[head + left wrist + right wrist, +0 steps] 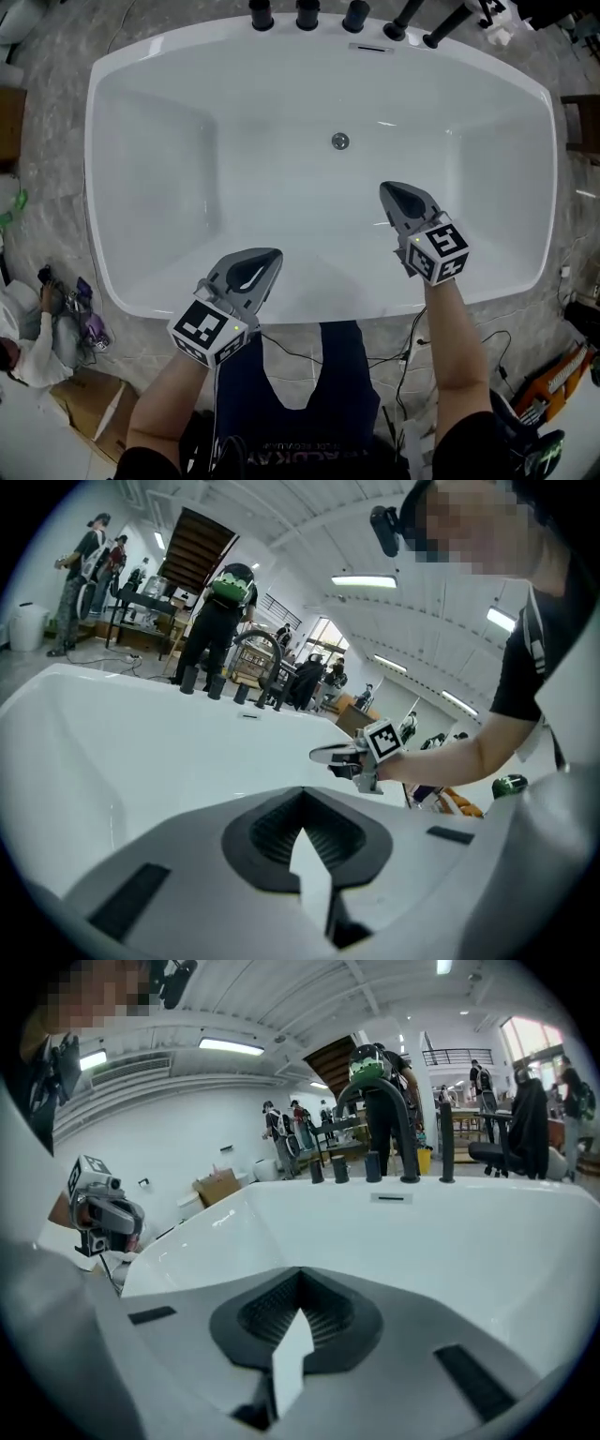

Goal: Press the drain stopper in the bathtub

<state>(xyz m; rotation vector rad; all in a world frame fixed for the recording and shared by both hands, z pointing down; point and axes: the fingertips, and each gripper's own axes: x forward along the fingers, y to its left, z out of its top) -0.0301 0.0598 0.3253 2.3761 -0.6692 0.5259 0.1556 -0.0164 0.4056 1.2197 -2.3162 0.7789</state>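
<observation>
At the 6 o'clock rim of the bathtub (141,302) the left gripper (267,259) hangs just over the edge. Its jaws are closed tip to tip and nothing is between them. I think it is only parked there, out of the way.

The right gripper (392,195) is further in, at about 4 o'clock over the tub floor, and it points to 11 o'clock. Its jaws are also closed and empty, which suits a push with the joined tips better than a grasp.

The drain stopper (340,141), a small round metal disc, sits on the tub floor near 12 o'clock, well apart from both grippers. I judge that the press has not yet begun and that the right one is the likely tool.

Behind it, on the 12 o'clock rim, stands a row of black taps (307,13).

Only the head view shows the stopper; in both gripper views their own jaws cover the floor. Those views show instead the hall beyond the taps (373,1162), with people standing, and each one shows the other gripper: the right gripper (349,757) at 3 o'clock, the left gripper (105,1211) at 9 o'clock.
</observation>
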